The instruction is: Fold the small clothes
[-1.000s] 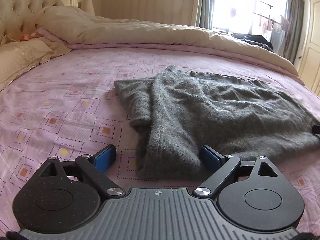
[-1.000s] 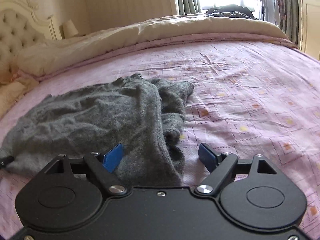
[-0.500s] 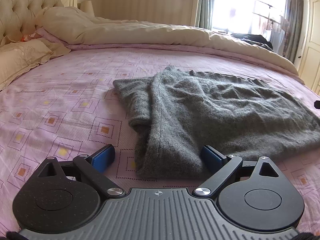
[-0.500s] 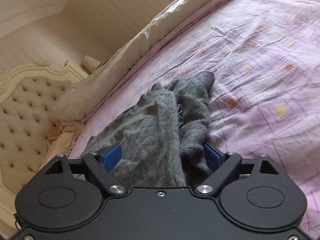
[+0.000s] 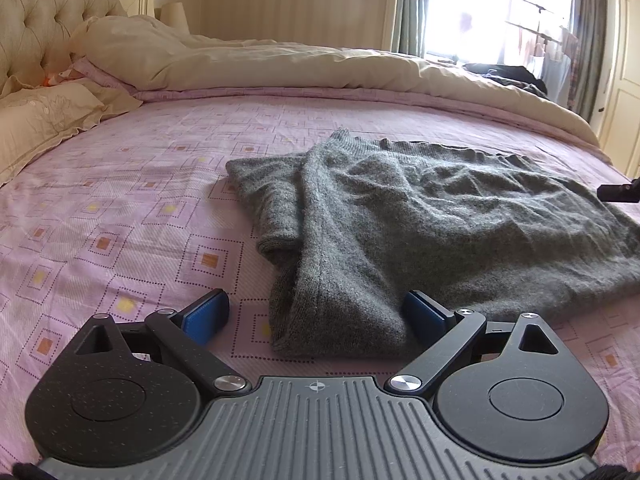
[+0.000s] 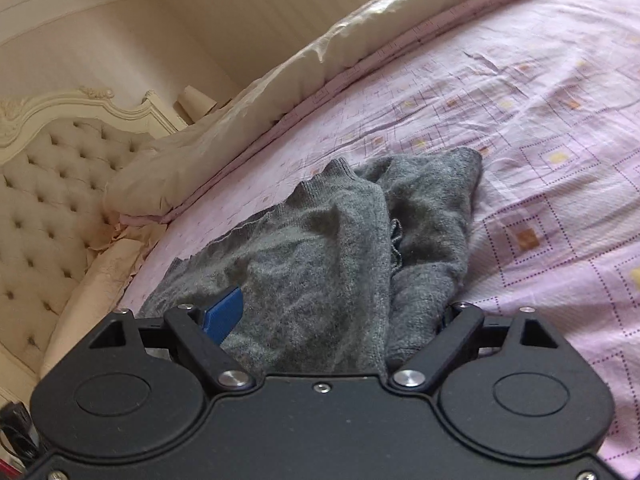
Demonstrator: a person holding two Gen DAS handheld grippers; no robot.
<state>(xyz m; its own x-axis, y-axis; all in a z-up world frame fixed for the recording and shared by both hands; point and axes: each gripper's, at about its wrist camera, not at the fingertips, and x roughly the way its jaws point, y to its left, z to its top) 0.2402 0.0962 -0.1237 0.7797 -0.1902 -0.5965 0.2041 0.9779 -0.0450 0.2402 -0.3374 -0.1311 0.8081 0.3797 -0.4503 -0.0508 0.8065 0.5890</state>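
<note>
Grey knit sweater (image 5: 440, 216) lies crumpled mid-bed on pink patterned sheet (image 5: 120, 208), sleeve folded across body. Left hand-held gripper (image 5: 316, 314) rests low, jaws wide, folded sweater end between blue pads, not pinched. Right hand-held gripper (image 6: 332, 312) tilted, jaws spread wide, just opening further, bunched sweater between them, not clamped. Cream duvet (image 5: 280, 64) along far bed edge.

Daylight pours from the window (image 5: 500, 20), blown out to white glare. The bed (image 5: 120, 184) is softly and evenly lit with faint shadows. Fisheye bending curves both views' edges; corners darken.
</note>
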